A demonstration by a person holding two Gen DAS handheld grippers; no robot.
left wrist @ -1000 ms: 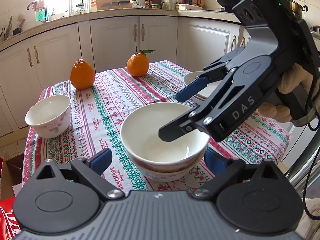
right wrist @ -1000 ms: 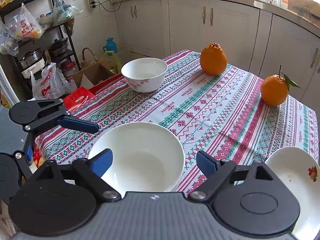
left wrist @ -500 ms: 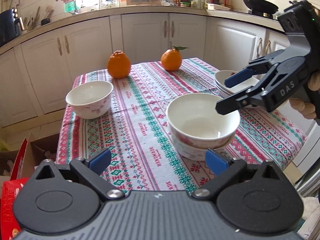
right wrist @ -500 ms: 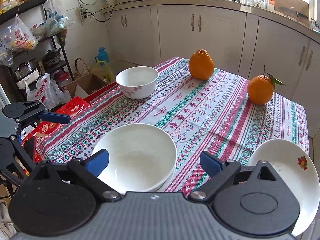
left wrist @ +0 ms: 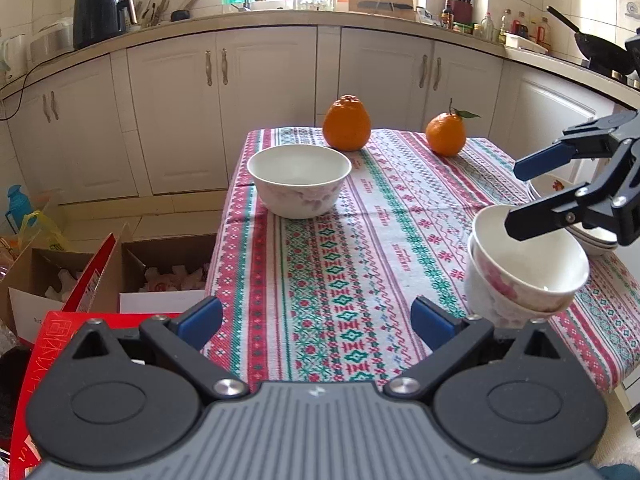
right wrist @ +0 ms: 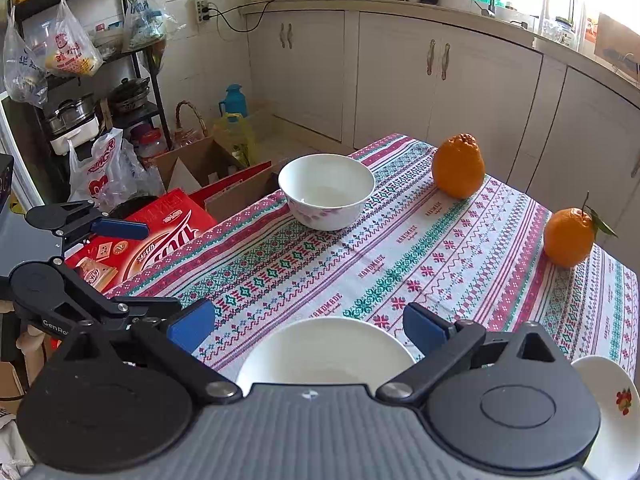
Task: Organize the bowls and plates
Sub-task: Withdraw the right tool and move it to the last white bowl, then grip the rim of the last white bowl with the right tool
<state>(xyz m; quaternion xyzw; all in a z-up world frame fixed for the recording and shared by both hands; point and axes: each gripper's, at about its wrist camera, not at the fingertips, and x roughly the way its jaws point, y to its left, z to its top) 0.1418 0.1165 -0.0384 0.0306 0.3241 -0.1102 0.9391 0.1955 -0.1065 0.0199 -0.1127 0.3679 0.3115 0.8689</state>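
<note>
We see a table draped in a woven tablecloth (left wrist: 340, 264) with red, green and white cross-stitch bands. Toward the far left stands a single bowl (left wrist: 299, 180), round, glossy white porcelain with faint pink flowers on its wall, mouth straight up. At 3 o'clock in the left wrist view, near the table's front edge, sit the stacked bowls (left wrist: 524, 268): two of the same ware, the upper one tipped in the lower so its mouth faces up and leftward. Just behind them are the stacked plates (left wrist: 592, 236), shallow white dishes with a small red fruit print; their right part is cut off by the frame and partly covered by the right gripper (left wrist: 532, 196). In the right wrist view only the upper bowl's smooth rim shows at 6 o'clock, the rest hidden behind the gripper body.

Two dimpled oranges (left wrist: 346, 123) stand at the far edge, one knobbed on top, one with a leaf.

The right gripper's black fingers with blue pads are parting, its lower tip over the upper bowl's rim, nothing pinched between them. The left gripper (left wrist: 316, 318) has its tongs spread wide over bare cloth, holding nothing. On the floor at 9 o'clock lie a red carton (right wrist: 140, 240) and open cardboard boxes
</note>
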